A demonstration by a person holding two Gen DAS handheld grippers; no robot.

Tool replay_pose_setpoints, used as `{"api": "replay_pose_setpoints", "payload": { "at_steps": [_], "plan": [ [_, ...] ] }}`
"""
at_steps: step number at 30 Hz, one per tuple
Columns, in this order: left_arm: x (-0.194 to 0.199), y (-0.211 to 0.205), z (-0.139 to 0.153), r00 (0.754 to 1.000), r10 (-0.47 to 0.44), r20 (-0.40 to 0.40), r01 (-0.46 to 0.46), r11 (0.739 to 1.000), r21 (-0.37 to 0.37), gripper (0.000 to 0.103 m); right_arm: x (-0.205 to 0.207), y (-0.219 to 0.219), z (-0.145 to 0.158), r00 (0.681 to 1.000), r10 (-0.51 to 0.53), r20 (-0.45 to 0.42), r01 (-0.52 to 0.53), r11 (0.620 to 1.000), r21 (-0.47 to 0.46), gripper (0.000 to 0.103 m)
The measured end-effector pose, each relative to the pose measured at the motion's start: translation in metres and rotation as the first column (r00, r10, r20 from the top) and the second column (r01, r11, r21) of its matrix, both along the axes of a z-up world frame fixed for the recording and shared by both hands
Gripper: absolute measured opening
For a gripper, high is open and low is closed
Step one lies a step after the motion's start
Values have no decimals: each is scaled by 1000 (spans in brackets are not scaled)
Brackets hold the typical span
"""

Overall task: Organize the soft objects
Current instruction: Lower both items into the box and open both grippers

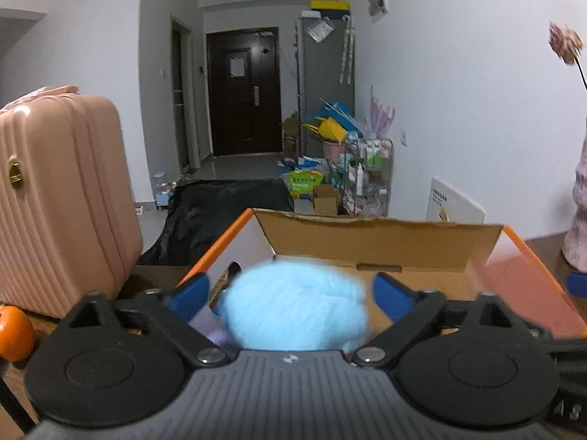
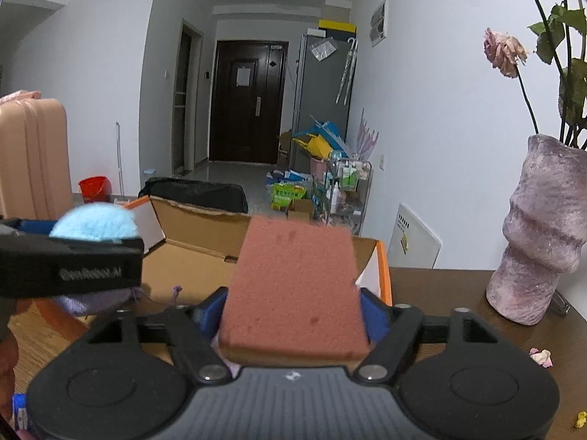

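Fluffy pale-blue pompom (image 1: 293, 304) and pink foam sponge (image 2: 293, 289) sit between the released left gripper (image 1: 291, 291) and right gripper (image 2: 291, 311) above the orange-edged cardboard box (image 1: 381, 245); let both fall clear before withdrawing.

Dim, cool indoor light, bluish cast on the white walls; source not visible, seemingly overhead and diffuse. Shadows soft, weak. Dark wooden entry door (image 1: 244, 91) at the hall's end nearly black, little detail. Small glare patch on the glossy ribbed pink hard-shell suitcase (image 1: 55, 198). Strong fisheye bending in both views: walls and door frames bow outward, black vignette in the upper corners. Fluffy light-blue pom-pom ball (image 1: 293, 304) smeared, edges soft. Reddish-brown rectangular foam sponge (image 2: 293, 286) blurred along its far edge. Wilted pink rose bloom (image 1: 567, 44) streaked in the left view, sharper in the right.
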State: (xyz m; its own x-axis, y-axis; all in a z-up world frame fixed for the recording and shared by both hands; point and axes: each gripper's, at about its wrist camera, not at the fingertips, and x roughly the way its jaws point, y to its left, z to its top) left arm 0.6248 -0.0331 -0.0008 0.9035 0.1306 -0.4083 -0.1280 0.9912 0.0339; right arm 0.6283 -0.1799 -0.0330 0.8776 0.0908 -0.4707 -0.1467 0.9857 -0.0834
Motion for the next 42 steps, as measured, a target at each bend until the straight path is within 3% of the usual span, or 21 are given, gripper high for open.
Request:
{"api": "replay_pose_setpoints", "payload": {
  "at_steps": [4, 20, 42],
  "plan": [
    [-1, 1, 0, 1000, 10, 17, -10, 1000, -12, 103, -1, -1, 0, 1000, -14, 1, 14, 1000, 11, 103],
    [-12, 1, -6, 1000, -26, -13, 24, 994, -109, 103, -6, 3, -15, 998, 7, -60, -7, 1000, 8, 103],
    [-72, 12, -7, 999, -30, 32, 34, 986, -160, 103, -63, -1, -10, 999, 46, 21, -46, 998, 35, 103]
  ]
}}
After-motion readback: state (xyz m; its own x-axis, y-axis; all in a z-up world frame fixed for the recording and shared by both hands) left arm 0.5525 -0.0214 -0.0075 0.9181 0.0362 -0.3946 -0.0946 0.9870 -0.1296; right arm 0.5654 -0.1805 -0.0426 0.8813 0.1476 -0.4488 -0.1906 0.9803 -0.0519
